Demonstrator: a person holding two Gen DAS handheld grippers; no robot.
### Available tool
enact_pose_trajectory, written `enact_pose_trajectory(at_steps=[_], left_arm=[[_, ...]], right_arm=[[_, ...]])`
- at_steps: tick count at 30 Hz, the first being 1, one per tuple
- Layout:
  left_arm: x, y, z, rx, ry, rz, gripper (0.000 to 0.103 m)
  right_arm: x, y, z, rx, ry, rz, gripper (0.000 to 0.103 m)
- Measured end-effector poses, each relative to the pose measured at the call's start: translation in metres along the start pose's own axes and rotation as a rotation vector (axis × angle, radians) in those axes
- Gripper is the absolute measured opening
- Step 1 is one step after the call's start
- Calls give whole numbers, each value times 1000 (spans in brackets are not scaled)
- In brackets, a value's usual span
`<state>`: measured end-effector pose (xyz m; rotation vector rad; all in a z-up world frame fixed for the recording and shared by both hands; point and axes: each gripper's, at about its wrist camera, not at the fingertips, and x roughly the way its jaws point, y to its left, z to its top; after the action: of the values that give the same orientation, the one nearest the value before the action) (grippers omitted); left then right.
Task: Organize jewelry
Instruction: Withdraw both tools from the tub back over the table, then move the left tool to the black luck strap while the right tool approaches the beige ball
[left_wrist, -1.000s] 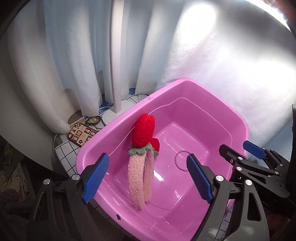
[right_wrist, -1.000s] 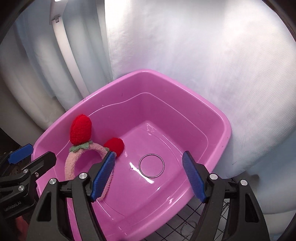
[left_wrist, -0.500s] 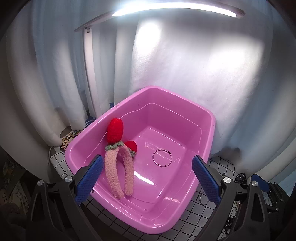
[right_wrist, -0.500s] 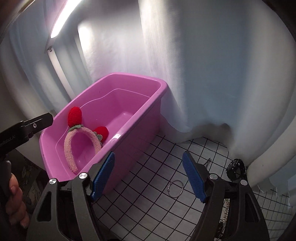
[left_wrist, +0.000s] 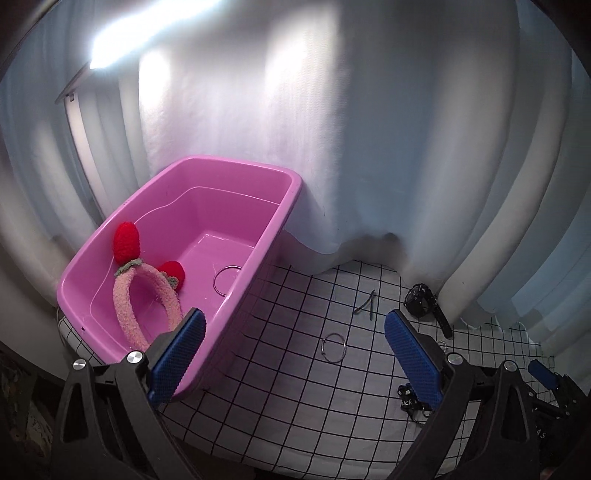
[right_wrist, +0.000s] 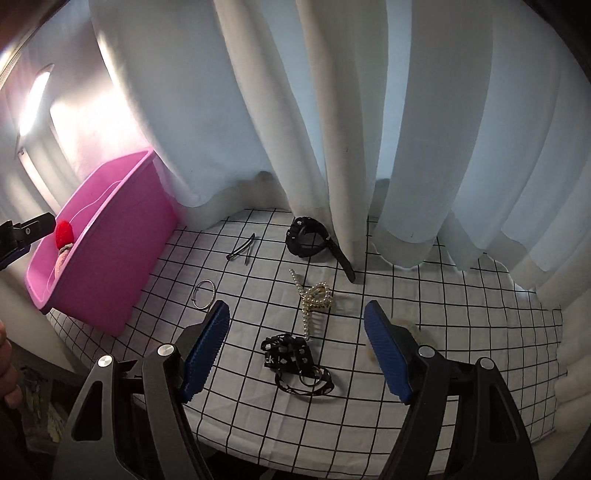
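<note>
Checked cloth (right_wrist: 424, 295) held loose pieces; both claws, left gripper (left_wrist: 293, 354) and right gripper (right_wrist: 295, 350), gaped empty. I'd drop right straight onto pearl clip (right_wrist: 314, 299), pinch across body.

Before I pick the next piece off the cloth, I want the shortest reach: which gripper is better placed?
Right. The right gripper is open over the pearl clip and black chain. The left gripper, also open, sits by the pink bin, nearer only the ring.
</note>
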<state>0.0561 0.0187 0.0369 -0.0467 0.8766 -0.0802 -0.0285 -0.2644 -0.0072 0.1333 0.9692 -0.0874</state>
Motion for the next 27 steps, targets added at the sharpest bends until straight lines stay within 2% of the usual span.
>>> enact_pose_trajectory(at_steps=[12,27], left_arm=[[22,-77,-44,94,104,-58,96],[82,-126,-120,127,251,-36,96]], right_arm=[[-8,-65,-30,78,21,-33,72],[51,-106,-63,66,84,1,72]])
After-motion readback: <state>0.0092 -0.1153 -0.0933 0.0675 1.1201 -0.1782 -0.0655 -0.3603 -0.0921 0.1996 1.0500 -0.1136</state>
